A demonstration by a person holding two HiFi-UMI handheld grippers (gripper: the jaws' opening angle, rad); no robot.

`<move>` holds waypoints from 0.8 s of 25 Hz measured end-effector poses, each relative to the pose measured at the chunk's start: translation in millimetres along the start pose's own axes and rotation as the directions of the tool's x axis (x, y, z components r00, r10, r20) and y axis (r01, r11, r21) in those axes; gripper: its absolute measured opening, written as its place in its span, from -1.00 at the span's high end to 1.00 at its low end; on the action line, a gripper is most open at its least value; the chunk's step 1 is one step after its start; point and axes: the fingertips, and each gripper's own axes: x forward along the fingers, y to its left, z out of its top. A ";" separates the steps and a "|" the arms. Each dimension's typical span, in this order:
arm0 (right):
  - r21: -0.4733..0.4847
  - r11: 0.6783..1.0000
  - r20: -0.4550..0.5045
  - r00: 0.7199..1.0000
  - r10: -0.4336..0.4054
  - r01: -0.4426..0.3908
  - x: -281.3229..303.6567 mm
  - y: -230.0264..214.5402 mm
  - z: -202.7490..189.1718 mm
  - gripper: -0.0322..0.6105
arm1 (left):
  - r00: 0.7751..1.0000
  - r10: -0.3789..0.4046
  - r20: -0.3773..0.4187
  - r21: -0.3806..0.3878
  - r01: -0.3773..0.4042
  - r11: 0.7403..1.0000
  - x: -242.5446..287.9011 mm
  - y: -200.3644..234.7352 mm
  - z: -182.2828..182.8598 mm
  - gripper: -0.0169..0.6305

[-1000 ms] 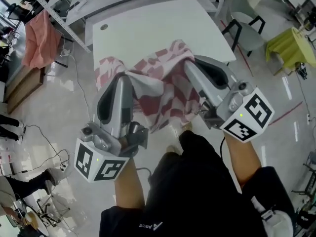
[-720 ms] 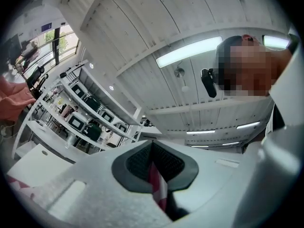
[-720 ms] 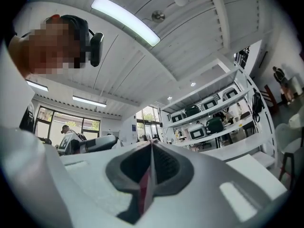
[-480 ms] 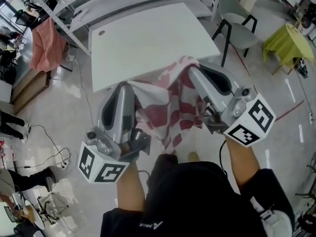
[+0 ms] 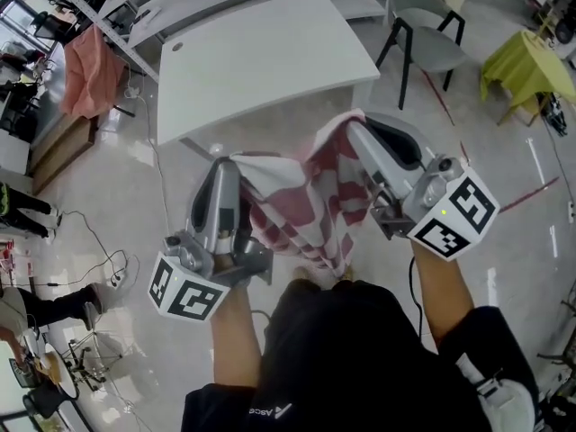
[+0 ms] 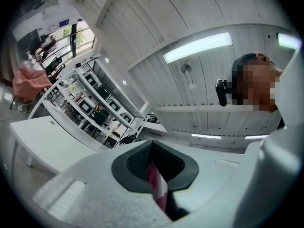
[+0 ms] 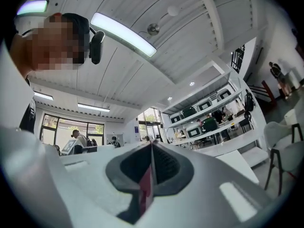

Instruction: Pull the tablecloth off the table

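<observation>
The red-and-white checked tablecloth (image 5: pixel 306 205) hangs in the air between my two grippers, clear of the bare white table (image 5: pixel 261 57) beyond it. My left gripper (image 5: pixel 227 162) is shut on one edge of the cloth, and a pink strip of the tablecloth (image 6: pixel 156 186) shows pinched between its dark pads. My right gripper (image 5: pixel 353 126) is shut on the other edge, with a thin red fold of the tablecloth (image 7: pixel 148 184) caught in its closed jaws. The cloth sags down in front of my body, its lower end near my feet.
A grey chair (image 5: pixel 430 39) stands right of the table. A yellow-green covered stand (image 5: pixel 522 75) is at the far right. A pink cloth (image 5: pixel 85 70) hangs over a rack at the left. Cables (image 5: pixel 99 259) lie on the glossy floor. Shelving runs behind the table.
Both grippers have drawn back from the table with the cloth. It lay partly on the near tabletop before; it now hangs fully off it, and the table has receded.
</observation>
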 end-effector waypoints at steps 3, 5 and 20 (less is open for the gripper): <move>-0.006 1.000 0.002 1.000 -0.020 0.020 -8.2 -0.7 -1.9 0.88 | 1.000 0.005 -0.011 0.001 -0.005 1.000 -6.1 1.7 -3.7 0.92; -0.017 0.999 0.001 1.000 -0.029 0.029 -10.8 0.2 -2.4 0.88 | 1.000 0.010 -0.015 0.006 -0.010 1.000 -8.3 4.0 -3.6 0.92; -0.031 0.992 -0.006 0.992 -0.125 0.125 -14.8 2.5 -13.8 0.88 | 0.999 0.052 -0.010 0.025 -0.052 0.998 -21.4 28.2 10.7 0.92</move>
